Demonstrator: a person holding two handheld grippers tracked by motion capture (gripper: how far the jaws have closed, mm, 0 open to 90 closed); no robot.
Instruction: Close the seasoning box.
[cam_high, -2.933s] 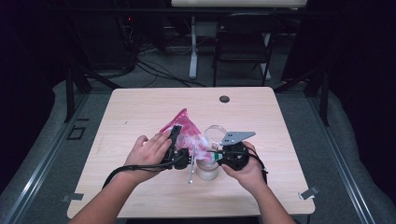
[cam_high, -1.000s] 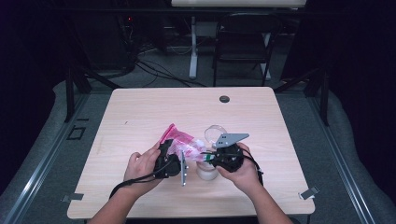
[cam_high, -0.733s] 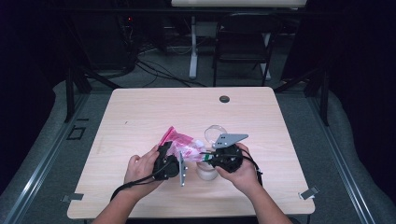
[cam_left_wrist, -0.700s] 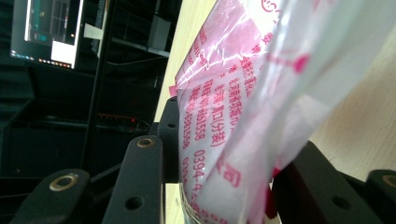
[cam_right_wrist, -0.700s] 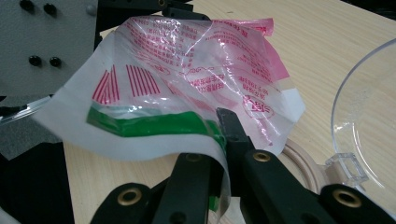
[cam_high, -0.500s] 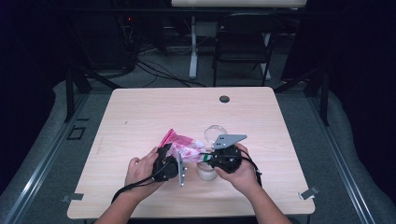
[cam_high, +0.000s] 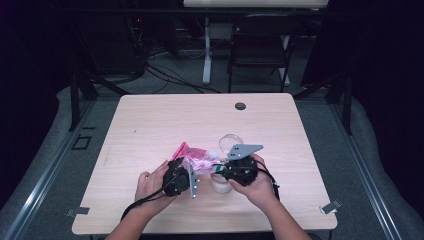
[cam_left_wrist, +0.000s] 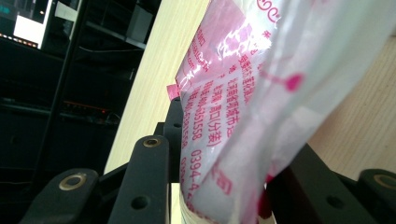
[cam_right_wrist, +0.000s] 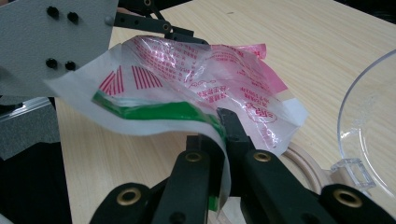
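Near the front edge of the table, a bit past the middle, I see both of my grippers holding one crinkly plastic bag. The bag is pink and clear, with pink writing and a green stripe along one end.

My left gripper sits at the left end of the bag. In the left gripper view, the bag stands up between the two black jaws. The jaws have just been closing in on it. The bag touches both of them, and I think the left gripper is pinching it, but not tightly.

My right gripper sits at the right end of the bag. In the right gripper view, its jaws are squeezed together on the green-striped edge of the bag, so that end is gripped firmly. The right gripper points across toward the left gripper's grey plate.

The bag hangs lifted a little off the wood between the two grippers, wrinkled and puffed in the middle.

Just beside the right gripper stands a clear plastic bowl, a little toward the back edge. In the right gripper view I see its rim at the right. A pale round thing lies under the right gripper; I cannot tell what it is.

A small dark round hole is near the back edge.
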